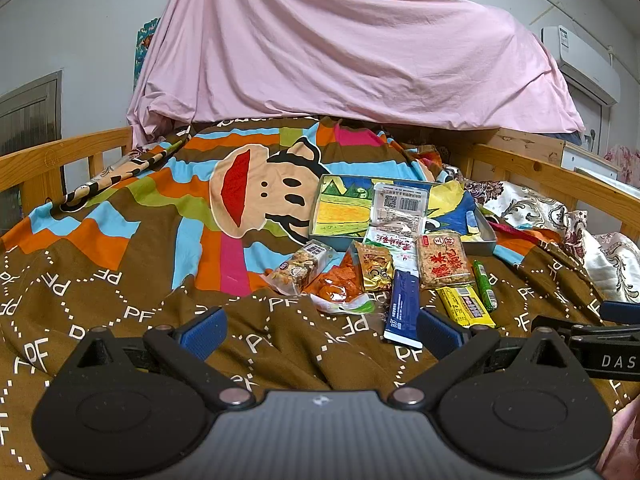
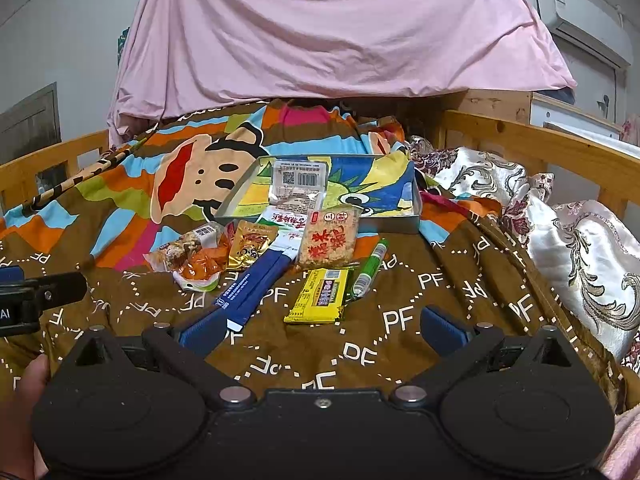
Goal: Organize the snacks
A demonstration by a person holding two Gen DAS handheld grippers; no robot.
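Several snack packets lie in a pile on the quilt in front of a shallow metal tray (image 1: 485, 236) (image 2: 414, 216) with a cartoon-printed bottom. One clear packet with a barcode (image 1: 401, 204) (image 2: 299, 184) lies in the tray. Loose on the quilt are a blue stick pack (image 1: 405, 304) (image 2: 252, 286), a yellow bar (image 1: 466, 306) (image 2: 320, 296), a green tube (image 1: 485, 286) (image 2: 370, 268), a rice cracker pack (image 1: 444, 260) (image 2: 330, 240), a gold pack (image 1: 374, 266) (image 2: 250, 250) and an orange pack (image 1: 336, 286) (image 2: 200, 268). My left gripper (image 1: 320, 330) is open and empty before the pile. My right gripper (image 2: 322, 330) is open and empty, its left finger (image 2: 202, 330) beside the blue pack.
A brown cartoon quilt (image 1: 132, 280) (image 2: 400, 320) covers a bed with wooden rails (image 1: 52, 160) (image 2: 540, 148). A pink sheet (image 1: 340, 40) (image 2: 320, 28) hangs behind. Floral satin pillows (image 2: 580, 252) lie to the right. The other gripper shows at each view's edge (image 1: 600, 344) (image 2: 28, 300).
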